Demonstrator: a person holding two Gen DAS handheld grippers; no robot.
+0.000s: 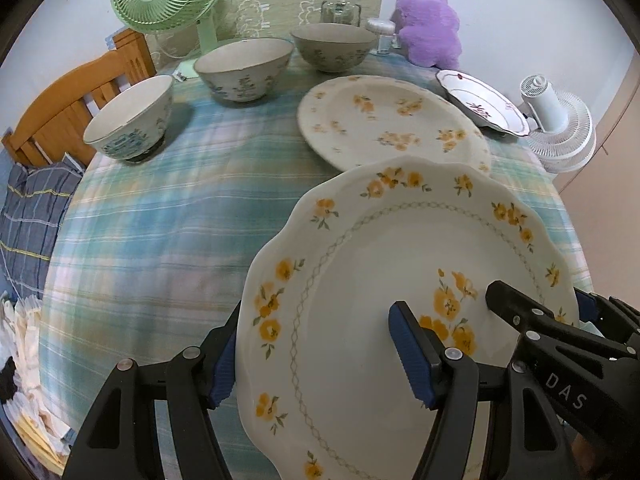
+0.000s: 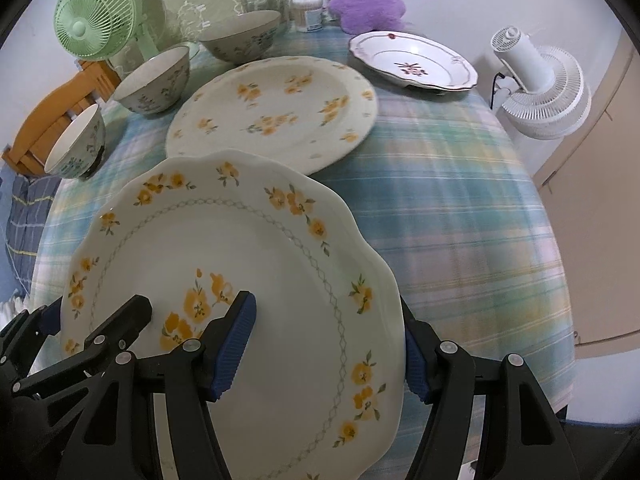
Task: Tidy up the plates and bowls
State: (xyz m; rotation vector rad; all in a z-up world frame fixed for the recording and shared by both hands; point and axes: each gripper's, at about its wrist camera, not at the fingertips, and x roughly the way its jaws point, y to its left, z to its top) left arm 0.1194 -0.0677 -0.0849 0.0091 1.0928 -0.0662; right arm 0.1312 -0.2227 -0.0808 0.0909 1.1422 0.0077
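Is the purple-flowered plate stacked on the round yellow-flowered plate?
No. In the right wrist view the purple-flowered plate sits alone on the tablecloth, apart from the round yellow-flowered plate.

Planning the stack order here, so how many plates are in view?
3. A scalloped plate held at the near edge by both grippers, a yellow-flowered plate flat mid-table, and a maroon-trimmed plate at the far right. None looks hidden.

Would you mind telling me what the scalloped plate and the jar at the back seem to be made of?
Scalloped plate: probably glazed ceramic; glossy white surface with printed yellow flowers.
Jar: apparently clear glass, since the backdrop shows through it; its dark lid's material is unclear.
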